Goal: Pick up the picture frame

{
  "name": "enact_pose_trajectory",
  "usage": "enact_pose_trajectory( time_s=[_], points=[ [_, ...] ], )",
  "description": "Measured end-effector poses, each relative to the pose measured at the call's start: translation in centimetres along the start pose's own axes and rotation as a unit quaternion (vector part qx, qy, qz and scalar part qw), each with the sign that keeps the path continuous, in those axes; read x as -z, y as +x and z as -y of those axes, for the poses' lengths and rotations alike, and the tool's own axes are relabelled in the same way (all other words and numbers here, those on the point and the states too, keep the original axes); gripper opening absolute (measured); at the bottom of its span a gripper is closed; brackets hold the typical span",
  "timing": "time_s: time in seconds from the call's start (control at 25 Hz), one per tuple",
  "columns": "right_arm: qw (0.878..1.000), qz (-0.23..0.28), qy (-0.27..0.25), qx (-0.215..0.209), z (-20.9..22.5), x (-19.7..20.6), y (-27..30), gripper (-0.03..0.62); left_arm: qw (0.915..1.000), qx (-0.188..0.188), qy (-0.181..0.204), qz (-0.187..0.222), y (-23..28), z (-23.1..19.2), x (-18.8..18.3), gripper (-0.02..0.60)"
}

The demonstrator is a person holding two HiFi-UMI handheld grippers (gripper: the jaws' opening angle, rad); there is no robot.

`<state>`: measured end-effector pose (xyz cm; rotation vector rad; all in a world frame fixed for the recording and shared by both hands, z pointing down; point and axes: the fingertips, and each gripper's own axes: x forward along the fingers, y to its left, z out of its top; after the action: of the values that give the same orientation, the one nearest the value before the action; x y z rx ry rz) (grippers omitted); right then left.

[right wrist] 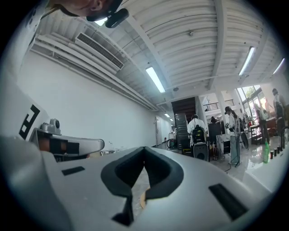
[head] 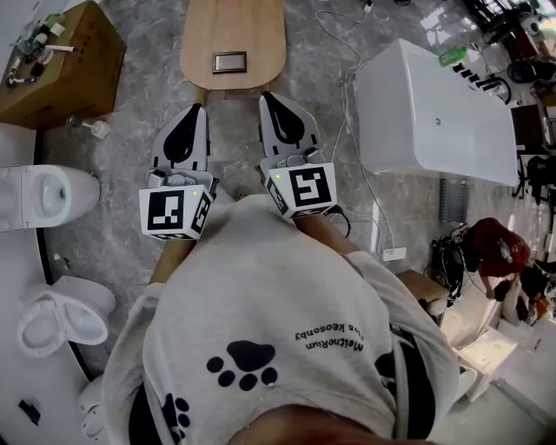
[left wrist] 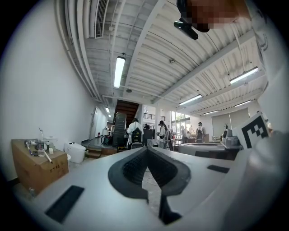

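Only from head view: picture frame (head: 230, 62)

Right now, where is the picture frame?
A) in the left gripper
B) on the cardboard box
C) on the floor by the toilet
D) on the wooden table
D: the frame lies flat on the wooden table, out past the left gripper and right gripper, both shut and empty.
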<state>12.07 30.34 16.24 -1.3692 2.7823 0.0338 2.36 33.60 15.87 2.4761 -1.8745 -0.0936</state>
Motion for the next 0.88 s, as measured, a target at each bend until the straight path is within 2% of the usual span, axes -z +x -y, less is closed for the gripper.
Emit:
enact_pose_trajectory(
  time_s=[0.2, 0.56, 0.88],
  points=[
    [1.0, -0.002, -0.003, -0.007, 0.4, 0.1, 1.3, 0.009, 0.9999, -0.01, -0.006, -0.002, 1.0, -1.1, 0.4, 0.006],
    [1.0, -0.005, -0.007, 0.005, 2.0, 1.1, 3.6, 0.009, 0.9999, 0.01, -0.006, -0.01, 4.0, -2.1, 1.8, 0.006],
    [0.999, -0.026, -0.005, 0.018, 4.3, 2.5, 9.3, 0.009, 0.999, 0.021, -0.026, -0.03, 9.4, -5.6, 3.6, 0.006]
  ],
)
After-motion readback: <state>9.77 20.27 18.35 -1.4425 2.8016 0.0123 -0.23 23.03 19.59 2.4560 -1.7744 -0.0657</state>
